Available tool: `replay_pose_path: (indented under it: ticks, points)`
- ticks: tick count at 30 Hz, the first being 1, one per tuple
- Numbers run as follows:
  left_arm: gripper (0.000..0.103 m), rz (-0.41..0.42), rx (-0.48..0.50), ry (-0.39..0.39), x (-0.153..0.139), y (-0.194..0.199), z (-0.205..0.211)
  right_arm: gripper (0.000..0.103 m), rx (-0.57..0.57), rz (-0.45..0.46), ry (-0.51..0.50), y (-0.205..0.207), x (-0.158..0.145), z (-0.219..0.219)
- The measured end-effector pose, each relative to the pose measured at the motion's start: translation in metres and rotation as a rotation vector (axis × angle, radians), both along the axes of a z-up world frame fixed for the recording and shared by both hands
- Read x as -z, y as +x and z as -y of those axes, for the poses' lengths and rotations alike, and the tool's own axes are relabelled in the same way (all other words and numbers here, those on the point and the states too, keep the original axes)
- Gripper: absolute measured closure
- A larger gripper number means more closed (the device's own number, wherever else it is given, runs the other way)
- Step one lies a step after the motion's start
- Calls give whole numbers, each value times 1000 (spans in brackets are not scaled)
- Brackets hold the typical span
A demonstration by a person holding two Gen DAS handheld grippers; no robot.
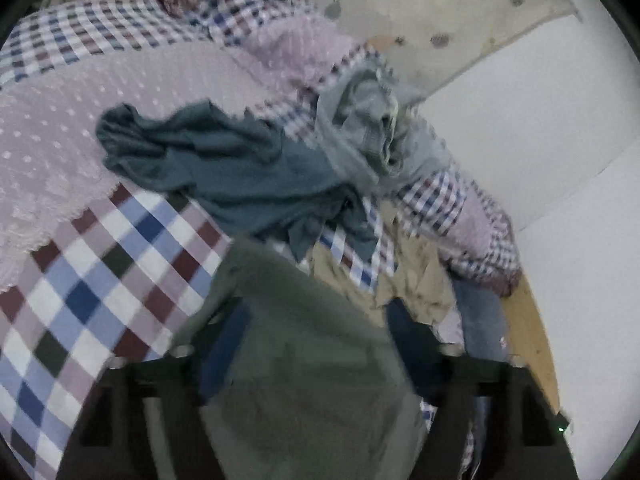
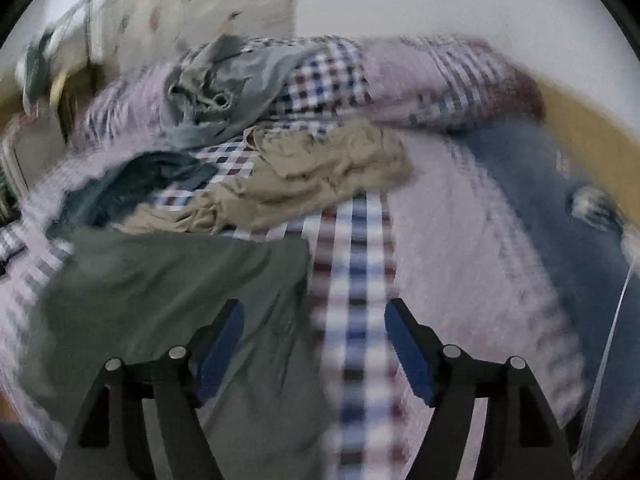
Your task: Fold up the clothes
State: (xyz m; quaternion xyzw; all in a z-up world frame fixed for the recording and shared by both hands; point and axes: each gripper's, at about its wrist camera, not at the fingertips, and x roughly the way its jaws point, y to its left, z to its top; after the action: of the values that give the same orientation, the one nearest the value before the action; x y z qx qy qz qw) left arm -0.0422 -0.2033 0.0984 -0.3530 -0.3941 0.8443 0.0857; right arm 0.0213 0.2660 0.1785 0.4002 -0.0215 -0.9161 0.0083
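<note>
An olive-green garment (image 1: 304, 360) lies flat on the bed and fills the gap between the fingers of my left gripper (image 1: 318, 346), whose jaws stand wide apart, open. In the right wrist view the same olive-green garment (image 2: 160, 292) spreads at the lower left, its right edge near the middle. My right gripper (image 2: 314, 346) is open over that edge, left finger above the cloth, right finger above the checked bed cover (image 2: 360, 264). A crumpled pile lies beyond: a teal garment (image 1: 224, 168), a grey garment (image 1: 372, 128) and a beige garment (image 2: 320, 172).
The bed cover (image 1: 100, 264) is pink dotted fabric with blue, maroon and white checks. A blue denim-like piece (image 2: 560, 200) lies at the right by a yellow wooden bed edge (image 2: 592, 136). White wall (image 1: 540, 120) and a patterned curtain (image 1: 420, 12) stand behind.
</note>
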Motion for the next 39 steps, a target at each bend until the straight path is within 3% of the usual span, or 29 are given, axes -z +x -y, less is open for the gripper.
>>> replay_pose_path:
  ticks: [7,11,14,16,21,25,28,33,39]
  points:
    - [22,-6,-18,-25,3,82,35,26,235,112,-465,105,77,-74]
    - [22,41,-61,39,31,133,57,26,342,137,-867,141,130,-105]
    - [22,71,-96,104,55,168,66,26,327,114,-992,148,138,-106]
    - [22,87,-111,146,70,187,67,26,293,96,-1042,147,135,-99]
    - [22,40,-80,225,72,207,55,26,221,98,-1162,134,138,-74]
    - [22,43,14,144,68,206,22,27,289,113,-1105,121,146,-60]
    - [22,78,46,102,74,203,2,35,354,85,-1091,118,150,-61]
    - [22,87,17,86,78,204,-2,54,423,83,-1075,111,157,-67]
    - [22,103,-17,106,87,204,8,54,441,94,-1178,124,160,-78]
